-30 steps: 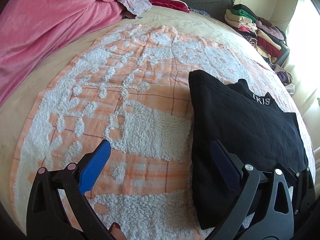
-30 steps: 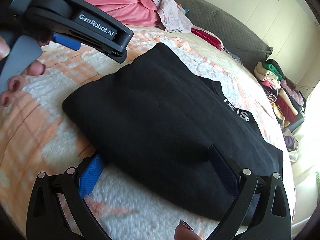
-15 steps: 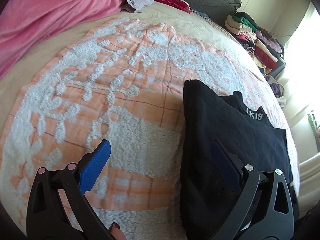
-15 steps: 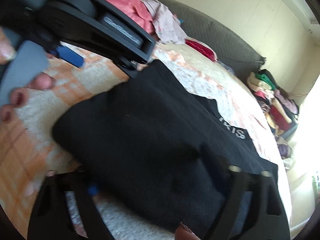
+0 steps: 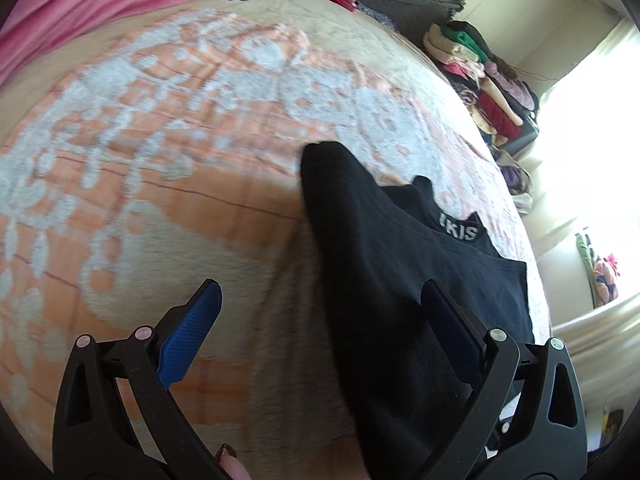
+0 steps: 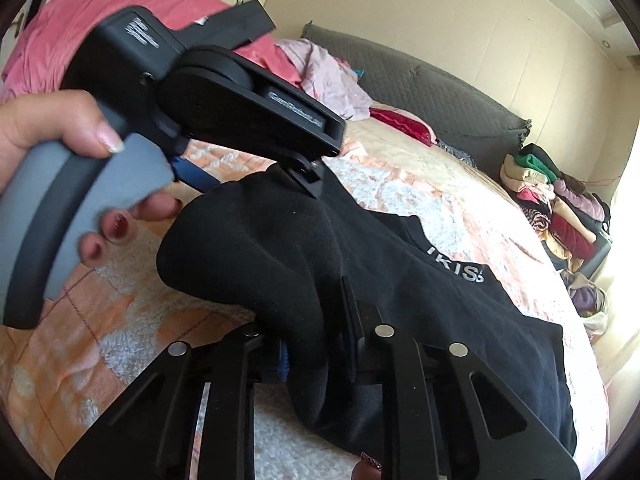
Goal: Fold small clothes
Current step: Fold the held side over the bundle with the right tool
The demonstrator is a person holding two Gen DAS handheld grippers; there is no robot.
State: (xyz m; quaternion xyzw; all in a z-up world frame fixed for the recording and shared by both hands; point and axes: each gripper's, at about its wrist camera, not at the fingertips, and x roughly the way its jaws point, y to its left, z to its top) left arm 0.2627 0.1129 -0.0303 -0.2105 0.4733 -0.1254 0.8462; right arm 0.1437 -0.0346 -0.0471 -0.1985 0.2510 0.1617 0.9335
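Here your black garment (image 6: 400, 280) reads "IRIS" in white at its collar. Your right gripper (image 6: 316, 340) has just been closing and pinches its near fold; your left gripper (image 5: 320, 320) gapes wide above the bed (image 5: 160, 140), clothes pile (image 5: 480, 72) beyond

right tongs (image 6: 316, 356) pads buried in black garment (image 6: 400, 300); blanket (image 5: 160, 140) blurred, maybe motion.

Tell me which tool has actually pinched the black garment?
The right tool: it is shut on the black garment, bunching a fold. The left tool is wide open.
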